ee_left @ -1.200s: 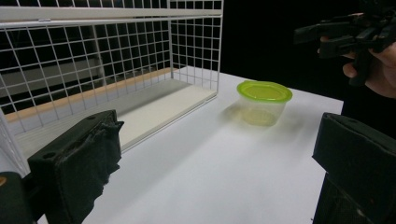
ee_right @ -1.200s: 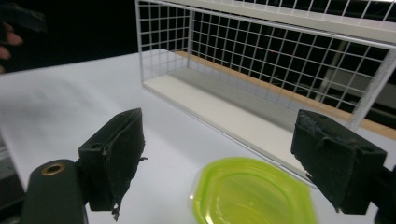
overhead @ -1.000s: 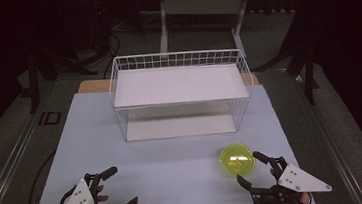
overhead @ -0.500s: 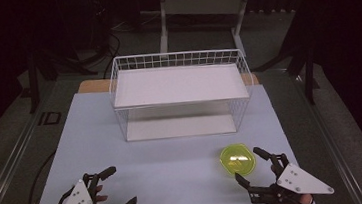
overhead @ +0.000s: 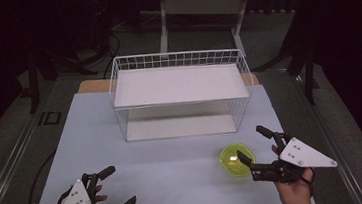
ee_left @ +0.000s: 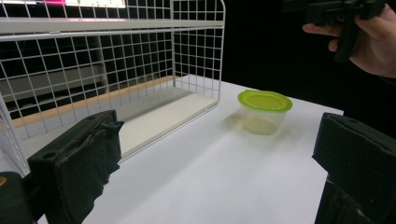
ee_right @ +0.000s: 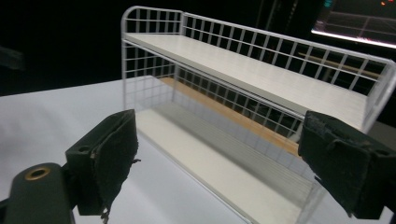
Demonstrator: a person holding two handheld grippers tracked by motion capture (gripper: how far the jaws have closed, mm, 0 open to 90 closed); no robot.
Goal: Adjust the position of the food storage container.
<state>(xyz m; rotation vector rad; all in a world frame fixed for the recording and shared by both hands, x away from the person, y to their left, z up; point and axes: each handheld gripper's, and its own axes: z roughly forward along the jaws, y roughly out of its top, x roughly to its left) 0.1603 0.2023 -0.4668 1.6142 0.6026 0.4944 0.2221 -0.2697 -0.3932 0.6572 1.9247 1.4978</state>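
Right hand-held gripper (overhead: 260,150): jaws spread wide with nothing between them, at about 5 o'clock on the white table (overhead: 174,153) in the high view; its near jaw tip is just beside the container's right edge, though contact cannot be told.
Left hand-held gripper (overhead: 114,188): jaws likewise spread and empty, at about 7 o'clock on the table, well apart from the container.
Container: a small clear plastic tub with a round yellow-green lid (overhead: 236,159), standing upright on the table, lid on.
Direction from right gripper: roughly 9 o'clock, off the jaws' line; its own view looks past the tub at the rack.
Direction from left gripper: ahead, at about 1 o'clock in its own view (ee_left: 264,111), far off.
Nearer hand: the right, clearly.
Long axis: none to speak of; the tub is round, so any approach angle should serve.
Rack: a white wire two-level shelf rack (overhead: 181,94) at 12 o'clock, both shelves bare, with the tub in front of its right end.
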